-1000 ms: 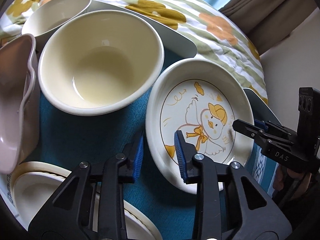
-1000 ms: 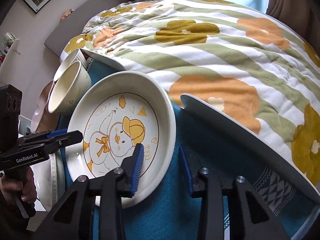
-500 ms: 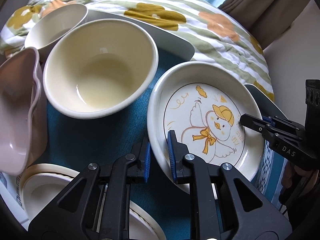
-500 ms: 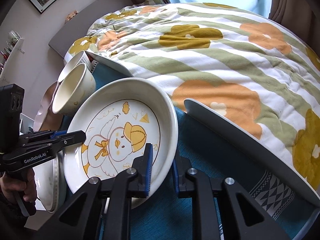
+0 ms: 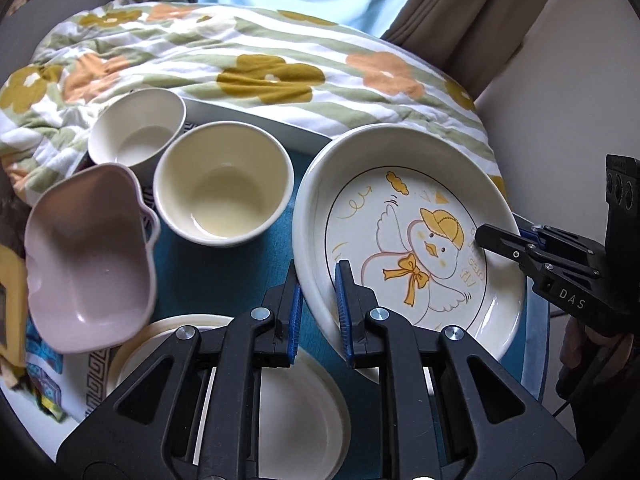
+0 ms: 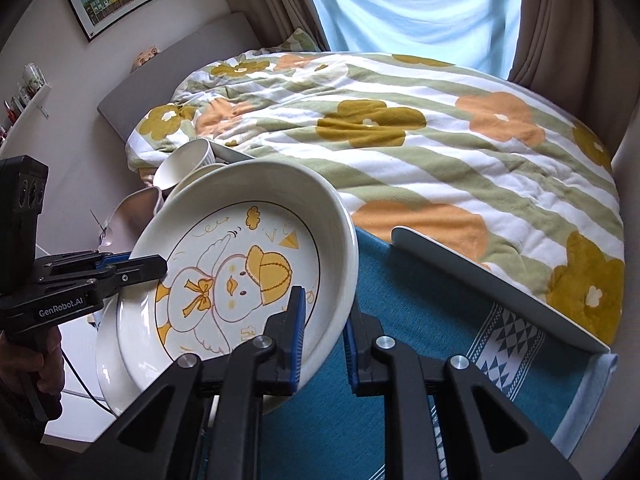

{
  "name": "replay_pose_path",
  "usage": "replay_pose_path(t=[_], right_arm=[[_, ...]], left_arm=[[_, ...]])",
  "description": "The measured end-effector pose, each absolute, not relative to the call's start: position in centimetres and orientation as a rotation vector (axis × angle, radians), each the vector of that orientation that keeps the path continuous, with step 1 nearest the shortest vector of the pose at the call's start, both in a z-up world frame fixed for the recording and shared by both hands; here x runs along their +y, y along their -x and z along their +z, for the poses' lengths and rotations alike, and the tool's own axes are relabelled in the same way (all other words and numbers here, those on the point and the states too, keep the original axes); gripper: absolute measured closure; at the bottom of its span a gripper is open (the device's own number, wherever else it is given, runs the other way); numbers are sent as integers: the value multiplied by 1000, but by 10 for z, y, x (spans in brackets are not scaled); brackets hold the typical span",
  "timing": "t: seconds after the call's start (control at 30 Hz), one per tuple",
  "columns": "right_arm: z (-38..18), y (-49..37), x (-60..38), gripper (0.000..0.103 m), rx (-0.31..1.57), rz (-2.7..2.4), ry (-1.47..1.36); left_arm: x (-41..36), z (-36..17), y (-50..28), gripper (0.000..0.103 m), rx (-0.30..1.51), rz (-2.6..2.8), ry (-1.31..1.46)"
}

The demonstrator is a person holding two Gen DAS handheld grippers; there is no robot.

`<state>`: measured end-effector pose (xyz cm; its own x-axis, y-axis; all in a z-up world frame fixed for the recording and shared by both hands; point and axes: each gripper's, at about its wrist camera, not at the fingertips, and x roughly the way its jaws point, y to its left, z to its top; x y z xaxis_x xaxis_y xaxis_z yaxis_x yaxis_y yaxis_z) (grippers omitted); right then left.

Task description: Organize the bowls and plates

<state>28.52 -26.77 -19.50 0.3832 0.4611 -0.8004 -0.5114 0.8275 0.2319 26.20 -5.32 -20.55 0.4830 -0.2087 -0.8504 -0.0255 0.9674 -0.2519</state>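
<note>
A white deep plate with a yellow duck drawing (image 5: 404,184) hangs tilted above the teal cloth (image 5: 224,272), held from both sides. My left gripper (image 5: 316,312) is shut on its left rim, blue pads either side of the wall. The right gripper (image 5: 500,236) clamps the opposite rim. In the right wrist view the duck plate (image 6: 240,240) is pinched by my right gripper (image 6: 324,336), with the left gripper (image 6: 150,266) on its far edge. A cream bowl (image 5: 224,192), a white bowl (image 5: 136,136) and a pink heart-shaped dish (image 5: 88,256) sit to the left.
A stack of cream plates (image 5: 304,408) lies below my left gripper. A grey tray rim (image 6: 492,284) borders the teal cloth (image 6: 420,320). Behind it spreads a flowered striped duvet (image 6: 440,140), then brown curtains (image 6: 568,20). A hand (image 6: 24,364) grips the left tool.
Both grippers closed onto the duck plate's opposite rims and raised it off the cloth. The bowls and pink dish now look smaller and farther below.
</note>
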Motion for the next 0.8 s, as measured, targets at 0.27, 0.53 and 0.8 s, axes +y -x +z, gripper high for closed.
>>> replay_pose_path(t=[0.27, 0.53, 0.8], right_arm=[[-171, -209, -235, 87, 976, 505, -24], [-185, -142, -195, 87, 1001, 393, -116], [-219, -99, -178, 87, 1048, 294, -198]], left_arm=[[-15, -175, -216, 89, 1053, -222, 150], [24, -186, -177, 89, 1097, -323, 75], [34, -228, -156, 89, 1184, -392, 34]])
